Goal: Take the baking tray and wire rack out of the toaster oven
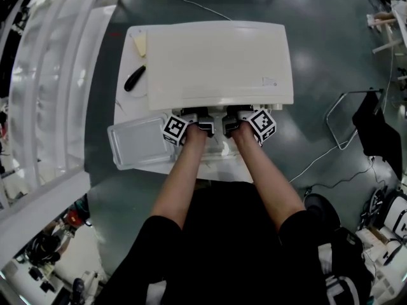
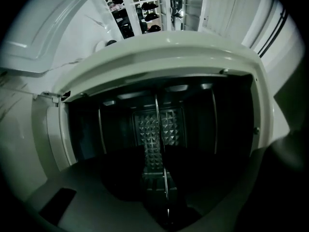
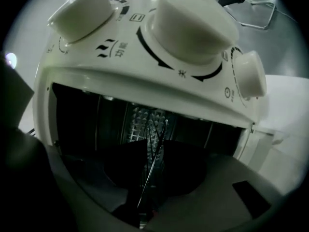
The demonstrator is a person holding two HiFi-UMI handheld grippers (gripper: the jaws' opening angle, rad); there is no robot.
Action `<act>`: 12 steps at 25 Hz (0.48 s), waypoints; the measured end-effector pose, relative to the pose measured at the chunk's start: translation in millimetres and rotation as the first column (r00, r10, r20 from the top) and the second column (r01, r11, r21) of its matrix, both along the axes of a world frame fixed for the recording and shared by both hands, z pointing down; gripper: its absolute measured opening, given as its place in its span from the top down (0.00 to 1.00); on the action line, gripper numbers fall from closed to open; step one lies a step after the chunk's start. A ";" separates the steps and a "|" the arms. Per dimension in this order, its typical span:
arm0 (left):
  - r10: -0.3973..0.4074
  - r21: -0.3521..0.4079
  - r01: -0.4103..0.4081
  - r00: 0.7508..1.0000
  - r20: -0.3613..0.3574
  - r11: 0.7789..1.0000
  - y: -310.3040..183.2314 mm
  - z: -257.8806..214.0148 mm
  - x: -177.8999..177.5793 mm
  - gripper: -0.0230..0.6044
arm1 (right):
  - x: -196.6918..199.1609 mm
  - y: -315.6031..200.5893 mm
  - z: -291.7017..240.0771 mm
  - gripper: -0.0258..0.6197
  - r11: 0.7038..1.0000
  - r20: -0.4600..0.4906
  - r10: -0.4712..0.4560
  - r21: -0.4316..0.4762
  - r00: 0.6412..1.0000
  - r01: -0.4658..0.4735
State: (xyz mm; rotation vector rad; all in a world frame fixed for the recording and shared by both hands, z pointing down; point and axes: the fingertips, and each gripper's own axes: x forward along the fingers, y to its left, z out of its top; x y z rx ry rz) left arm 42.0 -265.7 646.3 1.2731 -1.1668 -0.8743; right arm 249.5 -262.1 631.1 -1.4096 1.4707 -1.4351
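Facing the open mouth of the white toaster oven, I have both grippers at its front edge, side by side. The wire rack sits inside the dark cavity. One thin rod of it runs edge-on between the jaws of my left gripper and again between those of my right gripper. On each gripper the jaws stand narrowly apart, with a strip of the embossed back wall showing in the gap, so I judge neither pair is clamped on the rod yet. The rack should be light, stiff and slick bare metal, so I would pinch its front rod at two points and draw it out level, since a skewed pull could jam it on the side rails. The baking tray, a shallow pale pan, lies out on the tabletop at its front left corner, just beside my left gripper. It too looks light and rigid, best taken by its raised rim. A black-handled tool lies near the tabletop's left edge, beside the oven. Around the table is a grey-green floor with loose cables and a dark cloth draped on a tubular frame to my right.
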 end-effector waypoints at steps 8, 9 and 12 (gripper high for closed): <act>-0.002 0.000 0.002 1.000 0.007 1.000 -2.5 -3.4 0.3 0.92 | -1.1 -0.3 -4.7 0.91 0.999 0.045 -0.013 0.050 0.999 0.010; -0.004 -0.002 0.004 1.000 0.009 1.000 -2.2 -3.2 -0.7 0.92 | -1.9 -0.8 -5.1 0.91 0.998 0.048 -0.013 0.055 0.999 0.011; -0.012 -0.002 0.012 1.000 0.000 1.000 0.4 -3.2 -3.0 0.93 | -2.4 2.9 -2.8 0.91 0.999 0.028 -0.026 0.030 0.999 0.025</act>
